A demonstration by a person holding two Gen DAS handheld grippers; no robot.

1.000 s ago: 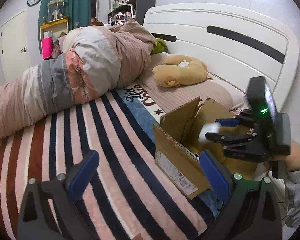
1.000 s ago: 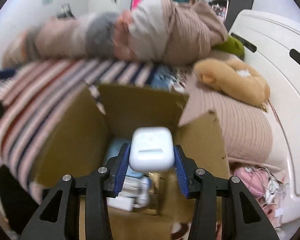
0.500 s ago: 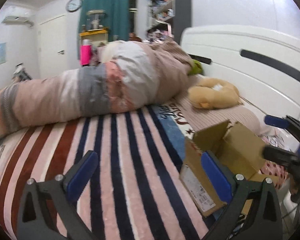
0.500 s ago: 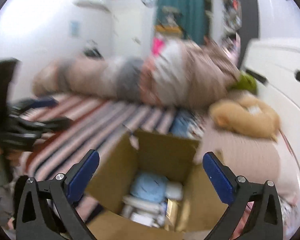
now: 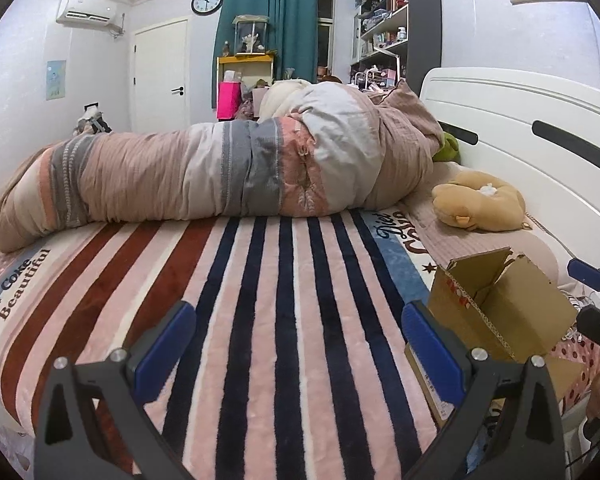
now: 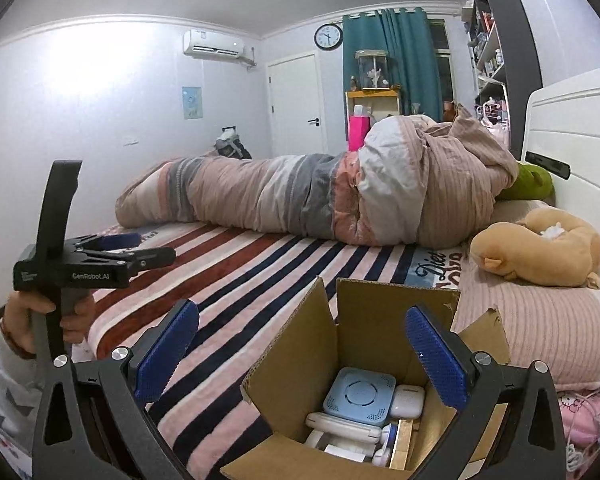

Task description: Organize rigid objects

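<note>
Box on bed, at its near right corner, flaps up. Inside box: square device on top, small case touching its right side, further items beneath and in front. Rolled duvet across far side of bed, behind box. Plush right of duvet, behind box, beside headboard. Left gripper left of box, over bed's near edge. Right gripper directly above box opening. Clock on far wall, above duvet.

Matt brown cardboard box; fluffy striped cloth blanket; smooth white plastic case inside
</note>
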